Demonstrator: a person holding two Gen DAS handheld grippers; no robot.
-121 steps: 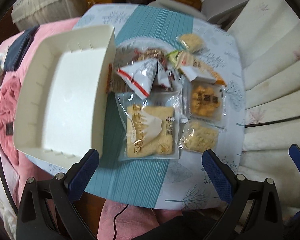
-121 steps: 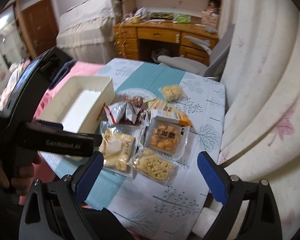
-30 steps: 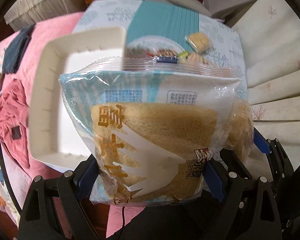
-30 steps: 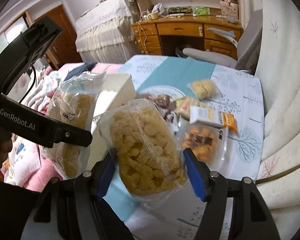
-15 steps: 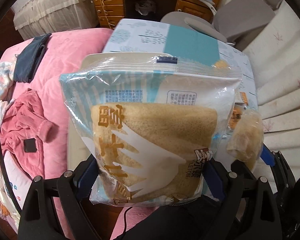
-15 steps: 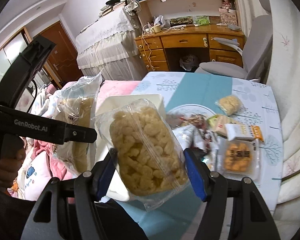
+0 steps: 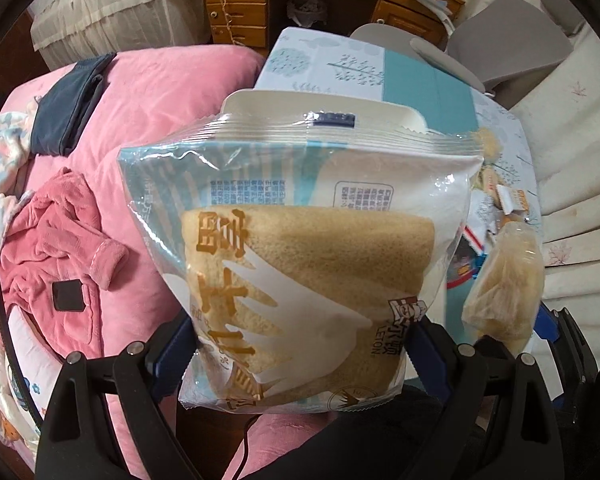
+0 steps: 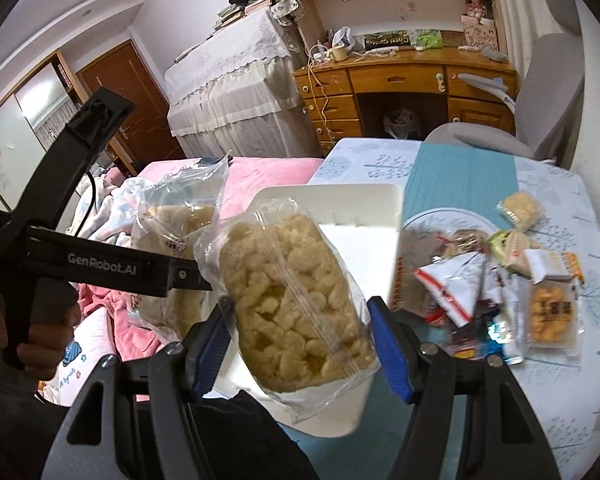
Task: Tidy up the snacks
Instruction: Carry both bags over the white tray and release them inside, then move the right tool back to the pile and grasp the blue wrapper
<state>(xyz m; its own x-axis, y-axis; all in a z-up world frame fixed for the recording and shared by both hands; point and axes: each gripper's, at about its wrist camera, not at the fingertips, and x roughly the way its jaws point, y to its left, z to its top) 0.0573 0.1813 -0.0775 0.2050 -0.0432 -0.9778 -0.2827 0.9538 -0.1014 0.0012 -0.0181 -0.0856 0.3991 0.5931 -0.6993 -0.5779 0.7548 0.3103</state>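
Mostly bread packet [image 7: 296, 280], hiding white box [image 7: 320, 110]

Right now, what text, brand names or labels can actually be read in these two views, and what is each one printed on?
"GenRobot.AI": on the black body of the left claw, seen in the right wrist view.
"LETON": on the bread packet held in the left claw, printed sideways near its lower right.
Large gold characters and blue fine-print panels on the bread packet: not legible.
Print on the snack packets on the table: too small and blurred.
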